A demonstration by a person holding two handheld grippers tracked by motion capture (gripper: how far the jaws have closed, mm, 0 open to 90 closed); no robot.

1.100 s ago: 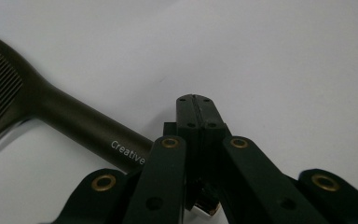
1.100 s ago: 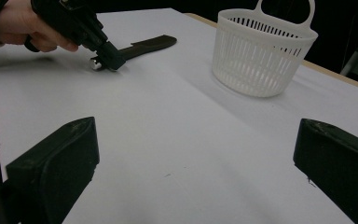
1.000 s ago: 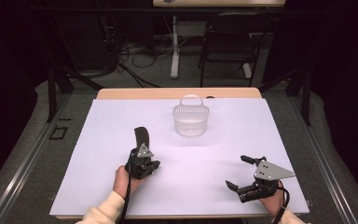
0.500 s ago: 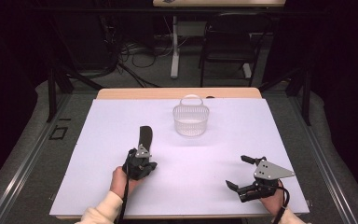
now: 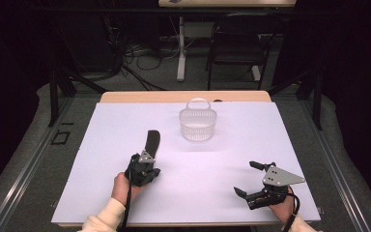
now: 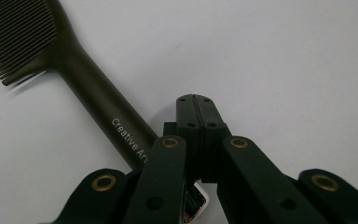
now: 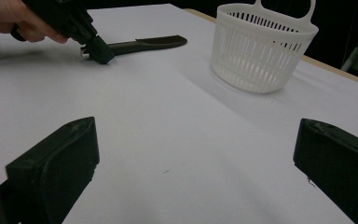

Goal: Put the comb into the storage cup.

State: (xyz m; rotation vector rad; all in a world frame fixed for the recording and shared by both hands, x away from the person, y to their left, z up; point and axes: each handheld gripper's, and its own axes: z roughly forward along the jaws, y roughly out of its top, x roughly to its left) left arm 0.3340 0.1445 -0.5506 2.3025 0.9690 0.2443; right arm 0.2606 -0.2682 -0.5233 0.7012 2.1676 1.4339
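Black comb [image 5: 152, 144] lies flat on the white worktop [image 5: 101, 169], just beside the left gripper [image 6: 196, 105], whose jaws are pressed together on nothing. The right gripper [image 5: 251, 179] rests low, jaws spread. Neither hand has moved since before.

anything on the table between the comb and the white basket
Nothing: only bare white table lies between the comb and the basket. The high view shows it, and the right gripper view too.
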